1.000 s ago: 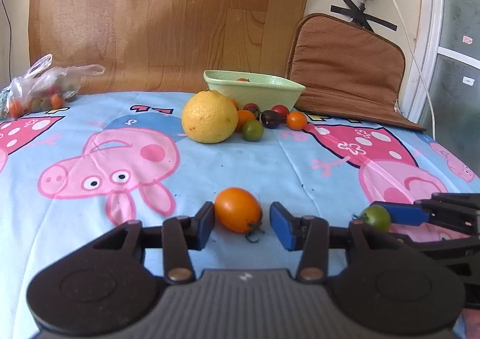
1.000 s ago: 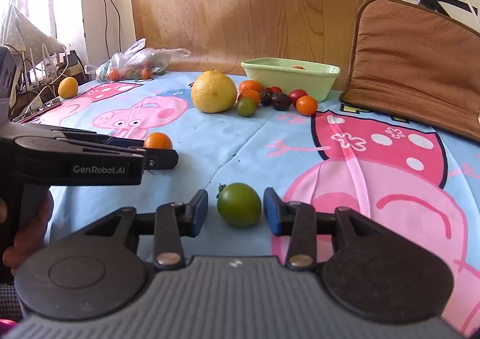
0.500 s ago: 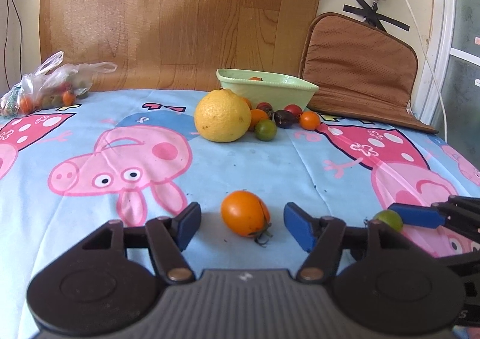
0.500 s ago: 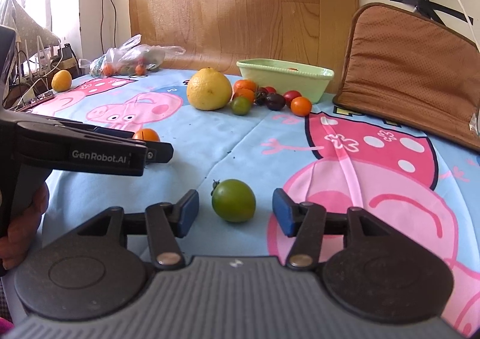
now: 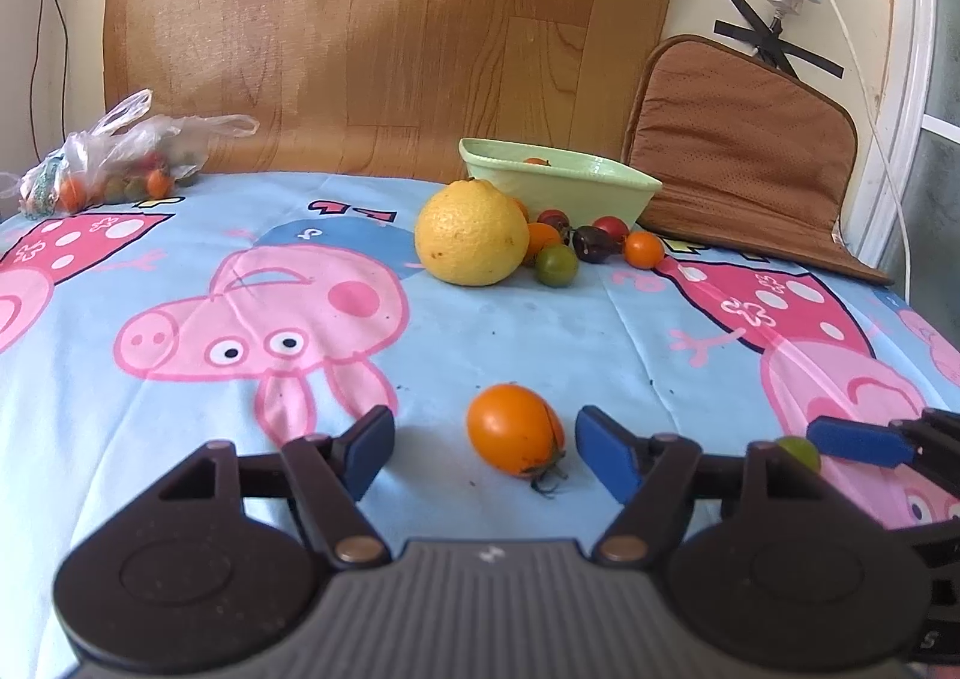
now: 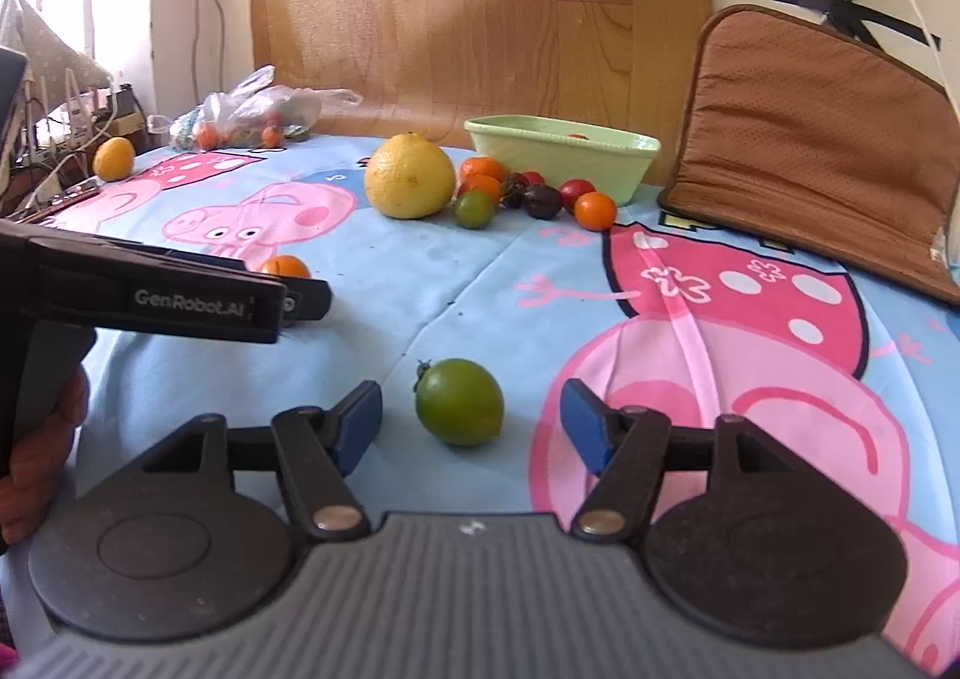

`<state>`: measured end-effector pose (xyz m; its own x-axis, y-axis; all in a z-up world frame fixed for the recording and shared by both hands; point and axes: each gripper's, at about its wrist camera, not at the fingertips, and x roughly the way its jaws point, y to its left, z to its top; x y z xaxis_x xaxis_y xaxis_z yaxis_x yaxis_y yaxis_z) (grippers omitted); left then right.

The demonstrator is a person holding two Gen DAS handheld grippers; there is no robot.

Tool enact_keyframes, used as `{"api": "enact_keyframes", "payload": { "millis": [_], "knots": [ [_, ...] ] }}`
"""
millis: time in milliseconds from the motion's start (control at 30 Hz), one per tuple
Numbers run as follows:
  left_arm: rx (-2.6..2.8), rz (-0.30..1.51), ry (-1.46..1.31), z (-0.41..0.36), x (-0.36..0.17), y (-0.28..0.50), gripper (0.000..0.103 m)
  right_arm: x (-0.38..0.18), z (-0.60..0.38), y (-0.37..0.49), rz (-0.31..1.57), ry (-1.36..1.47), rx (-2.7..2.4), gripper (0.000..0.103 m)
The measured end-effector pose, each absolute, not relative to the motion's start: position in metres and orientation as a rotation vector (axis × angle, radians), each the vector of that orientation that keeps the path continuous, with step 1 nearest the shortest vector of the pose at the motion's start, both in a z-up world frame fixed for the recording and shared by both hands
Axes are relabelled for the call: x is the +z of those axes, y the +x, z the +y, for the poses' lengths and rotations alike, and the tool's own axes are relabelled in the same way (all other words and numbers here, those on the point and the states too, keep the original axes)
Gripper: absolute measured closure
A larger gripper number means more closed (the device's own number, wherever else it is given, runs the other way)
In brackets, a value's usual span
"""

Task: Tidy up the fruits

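An orange tomato (image 5: 513, 436) lies on the blue cartoon cloth (image 5: 180, 439) between the pads of my left gripper (image 5: 486, 445). Its jaws are opening and neither pad touches the fruit. A green tomato (image 6: 459, 401) lies the same way inside my right gripper (image 6: 472, 424), whose jaws are also opening with gaps on both sides. In the right wrist view the left gripper (image 6: 300, 301) reaches in from the left beside the orange tomato (image 6: 285, 266). A pale green bowl (image 5: 558, 187) stands at the back with one fruit showing inside.
A big yellow citrus (image 5: 471, 235) and several small tomatoes (image 5: 591, 244) sit in front of the bowl. A plastic bag of tomatoes (image 5: 120, 162) lies back left, a brown cushion (image 5: 738, 150) back right. A small orange fruit (image 6: 113, 158) rests far left.
Both grippers' jaws have spread wider, away from the orange and the green tomato. Both fruits stay on the cloth, and neither hand has shifted.
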<state>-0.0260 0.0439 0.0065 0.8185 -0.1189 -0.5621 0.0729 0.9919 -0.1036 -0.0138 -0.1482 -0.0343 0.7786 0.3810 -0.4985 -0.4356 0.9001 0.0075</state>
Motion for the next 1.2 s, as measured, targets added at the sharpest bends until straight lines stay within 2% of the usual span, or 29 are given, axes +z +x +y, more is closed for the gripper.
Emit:
{"api": "enact_keyframes", "payload": {
  "millis": [67,100,133,200,300,333,633,867,1200],
  "knots": [
    [-0.107,0.607,-0.079,0.043,0.006,-0.025,0.024,-0.035,-0.15,-0.014,0.514,-0.098,0.431,0.029],
    [-0.105,0.61,-0.079,0.043,0.006,-0.025,0.021,-0.035,-0.15,-0.014,0.515,-0.097,0.421,0.024],
    [-0.104,0.611,-0.08,0.043,0.006,-0.025,0.021,-0.035,-0.15,-0.014,0.522,-0.091,0.416,0.014],
    [-0.105,0.61,-0.086,0.044,0.006,-0.025,0.021,-0.035,-0.153,-0.013,0.541,-0.054,0.451,0.006],
    [-0.097,0.616,-0.084,0.044,0.006,-0.025,0.016,-0.035,-0.158,-0.012,0.555,-0.009,0.482,0.0],
    [-0.095,0.62,-0.082,0.043,0.006,-0.024,0.013,-0.035,-0.158,-0.014,0.555,-0.006,0.485,0.0],
    [-0.12,0.605,-0.149,0.053,0.006,-0.025,0.006,-0.036,-0.15,-0.013,0.563,-0.074,0.474,0.0],
    [-0.164,0.57,-0.297,0.076,0.006,-0.027,0.006,-0.036,-0.15,-0.012,0.564,-0.073,0.476,0.0],
    [-0.199,0.512,-0.283,0.071,0.01,-0.033,0.004,-0.035,-0.158,-0.008,0.56,0.004,0.523,0.0]
  ]
}}
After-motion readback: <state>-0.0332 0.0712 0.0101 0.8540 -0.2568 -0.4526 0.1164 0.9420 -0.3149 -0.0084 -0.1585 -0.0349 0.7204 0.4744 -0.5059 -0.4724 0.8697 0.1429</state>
